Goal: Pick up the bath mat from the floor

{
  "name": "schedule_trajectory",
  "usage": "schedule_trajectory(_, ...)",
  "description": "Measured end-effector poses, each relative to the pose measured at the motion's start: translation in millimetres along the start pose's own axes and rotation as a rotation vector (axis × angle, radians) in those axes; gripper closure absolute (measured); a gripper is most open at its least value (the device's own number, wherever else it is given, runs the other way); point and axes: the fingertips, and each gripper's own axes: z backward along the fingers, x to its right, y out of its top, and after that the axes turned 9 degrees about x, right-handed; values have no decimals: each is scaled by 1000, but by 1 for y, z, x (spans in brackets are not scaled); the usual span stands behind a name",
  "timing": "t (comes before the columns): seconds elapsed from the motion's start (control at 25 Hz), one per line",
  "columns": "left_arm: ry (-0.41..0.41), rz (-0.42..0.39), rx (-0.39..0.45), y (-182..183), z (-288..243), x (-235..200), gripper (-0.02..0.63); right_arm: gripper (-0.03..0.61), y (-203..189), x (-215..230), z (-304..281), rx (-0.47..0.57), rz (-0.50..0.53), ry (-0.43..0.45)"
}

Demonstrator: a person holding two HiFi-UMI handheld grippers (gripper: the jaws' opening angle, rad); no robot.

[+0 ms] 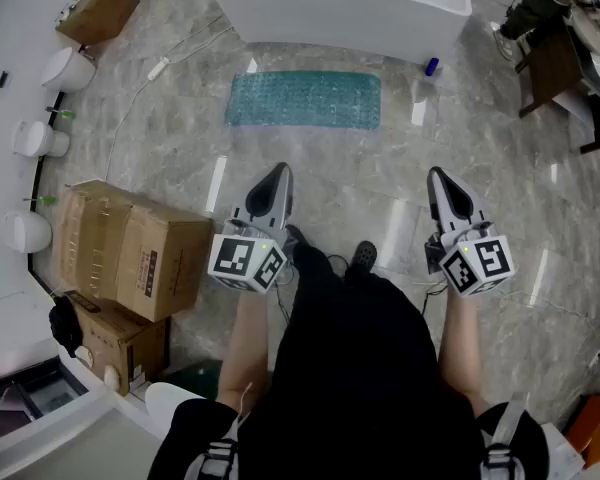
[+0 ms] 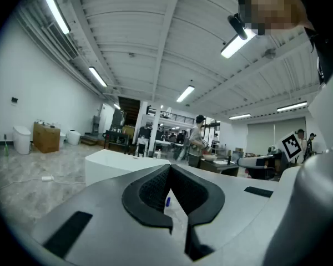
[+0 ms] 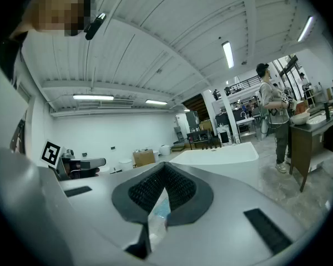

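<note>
The teal bath mat lies flat on the grey marble floor, just in front of the white bathtub. Both grippers are held out level in front of the person, well short of the mat and above the floor. The left gripper is shut with nothing in it, and its dark pads meet at the tip. The right gripper is also shut and empty. A sliver of the teal mat shows through the gap behind the right gripper's pads. The person's shoes stand between the two grippers.
Cardboard boxes are stacked at the left, and white toilets line the left wall. A small blue bottle stands by the tub's right corner. Dark furniture is at the far right. A person stands by a counter beyond the tub.
</note>
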Motion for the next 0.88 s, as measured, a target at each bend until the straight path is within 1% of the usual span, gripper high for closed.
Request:
schedule_trajectory(0.2,-29,-10,1,6,-9,21,609,566,11,9,15,13,10,-16)
schedule_trajectory(0.4,-80,-19,-22,0,-20,45,609,566,11,19,30,29,4,-45)
schedule_trajectory(0.6,-137,-40,-36,-3,-39,78,609,566,15,38,44,55,-31,-75)
schedule_trajectory(0.72,-166,-41,-40,-4,-50,92,609,566,20,43,45,76,-61,-72)
schedule_trajectory(0.8,-183,-35,-44,-5,-54,97,609,566,19,44,43,76,-56,-70)
schedule_trajectory(0.88,-200,-33,-52,-8,-58,102,609,566,13,44,37,55,-39,-66)
